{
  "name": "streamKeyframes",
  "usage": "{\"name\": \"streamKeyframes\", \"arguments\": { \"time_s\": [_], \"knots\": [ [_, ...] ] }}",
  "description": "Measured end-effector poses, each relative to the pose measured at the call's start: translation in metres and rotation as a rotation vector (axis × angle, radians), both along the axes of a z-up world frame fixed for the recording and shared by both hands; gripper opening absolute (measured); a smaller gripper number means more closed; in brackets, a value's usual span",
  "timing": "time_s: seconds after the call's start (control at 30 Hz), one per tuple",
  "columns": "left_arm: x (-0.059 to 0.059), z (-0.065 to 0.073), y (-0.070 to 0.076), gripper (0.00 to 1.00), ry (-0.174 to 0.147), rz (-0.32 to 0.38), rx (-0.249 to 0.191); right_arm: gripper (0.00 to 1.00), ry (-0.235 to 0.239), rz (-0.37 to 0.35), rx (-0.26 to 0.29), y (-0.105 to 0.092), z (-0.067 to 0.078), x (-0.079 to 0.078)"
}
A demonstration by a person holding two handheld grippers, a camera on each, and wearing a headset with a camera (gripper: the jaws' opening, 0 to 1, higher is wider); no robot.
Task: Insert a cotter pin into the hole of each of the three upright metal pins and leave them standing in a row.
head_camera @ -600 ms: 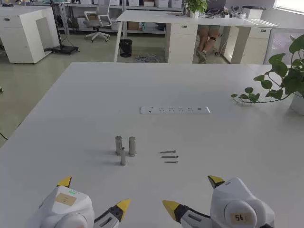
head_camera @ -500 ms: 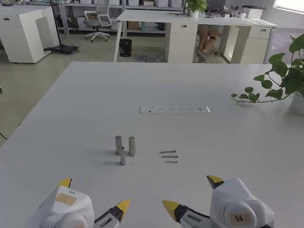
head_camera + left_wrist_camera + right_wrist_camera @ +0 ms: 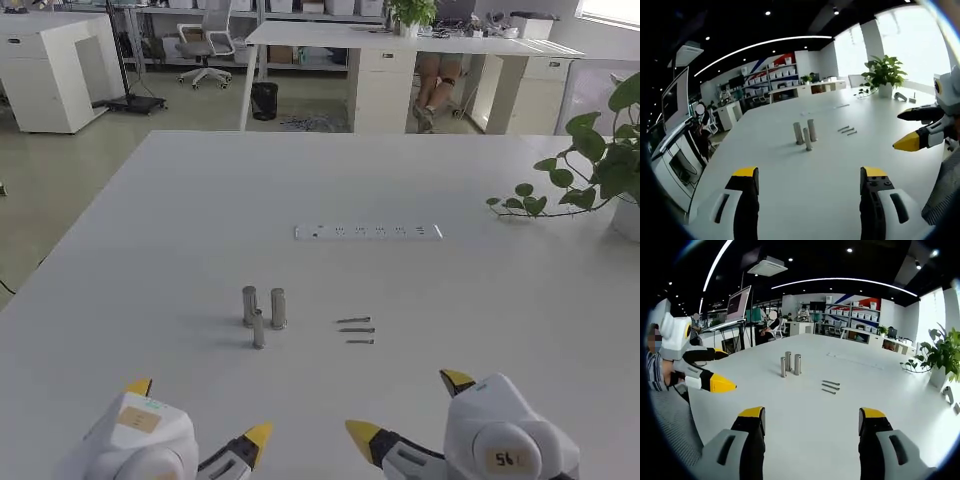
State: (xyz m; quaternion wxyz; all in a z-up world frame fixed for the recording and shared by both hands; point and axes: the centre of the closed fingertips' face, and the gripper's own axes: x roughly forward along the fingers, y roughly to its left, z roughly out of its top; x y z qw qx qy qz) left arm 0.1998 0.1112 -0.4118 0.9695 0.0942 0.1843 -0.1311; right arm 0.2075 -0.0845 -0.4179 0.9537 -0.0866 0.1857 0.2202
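Table: a big flat white table (image 3: 480, 300) holds all the small things.
Metal pins: three short grey round metal pins (image 3: 262, 310) stand up straight near the middle of the table. They are bunched close together, two at the back and one in front, so they make a little triangle and not a row. Nothing is stuck into them.
Cotter pins: three thin little silver cotter pins (image 3: 356, 330) lie flat on the table, one under the other. They are just to the right of the metal pins in the head view, apart from them.
Left gripper: the white left gripper (image 3: 198, 410) with yellow tips is near the person's edge of the table. Its jaws are spread wide and hold nothing.
Right gripper: the white right gripper (image 3: 410, 408) with yellow tips is beside it, also spread wide and holding nothing.
Power strip: a long white power strip (image 3: 368, 232) lies farther back.
Plant: a green leafy plant (image 3: 600, 165) sits at the far right.
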Motion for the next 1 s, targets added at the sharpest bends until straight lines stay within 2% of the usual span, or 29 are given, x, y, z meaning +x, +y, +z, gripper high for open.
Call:
{"name": "streamKeyframes", "arguments": {
  "time_s": [0.73,0.83,1.0],
  "knots": [
    [-0.0014,-0.0011,0.0,0.81,0.009,0.0,-0.002,0.75,-0.001,-0.009,0.021,-0.0004,0.0022,0.0011],
    [-0.0007,0.0008,-0.0017,0.81,-0.002,-0.005,-0.001,0.74,-0.007,-0.007,0.017,-0.0003,0.0033,0.0014],
    [-0.001,-0.0003,-0.0015,0.8,0.002,-0.002,0.0,0.74,-0.008,-0.007,0.014,-0.0006,0.0033,0.001]
  ]
}}
